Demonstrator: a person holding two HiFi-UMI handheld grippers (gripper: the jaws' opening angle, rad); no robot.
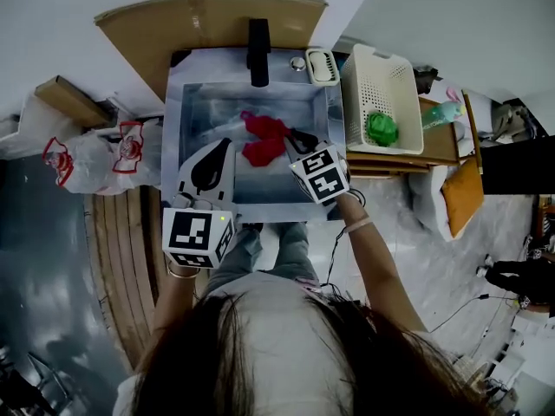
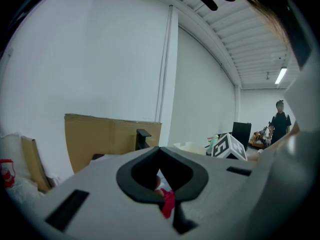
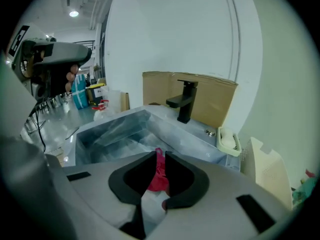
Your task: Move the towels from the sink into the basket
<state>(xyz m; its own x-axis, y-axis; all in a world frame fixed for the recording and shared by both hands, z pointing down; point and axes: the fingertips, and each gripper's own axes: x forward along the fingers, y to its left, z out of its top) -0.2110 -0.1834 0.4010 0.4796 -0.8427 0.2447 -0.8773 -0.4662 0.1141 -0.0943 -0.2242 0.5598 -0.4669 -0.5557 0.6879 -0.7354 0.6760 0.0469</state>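
Right gripper, jaws barely parted, empty, hangs over the red towel in the sink at mid-frame, left gripper shut, empty; so narrow a gap could shove the cloth, not pinch it.

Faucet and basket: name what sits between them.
A small round knob and a soap dish lie between faucet and basket; the head view shows them.

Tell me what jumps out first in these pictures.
The red towels heaped in the steel sink at centre stand out first. To the sink's right, a green towel lies in the white basket. The black-and-white marker cubes on the left gripper and right gripper sit by the sink's near edge.
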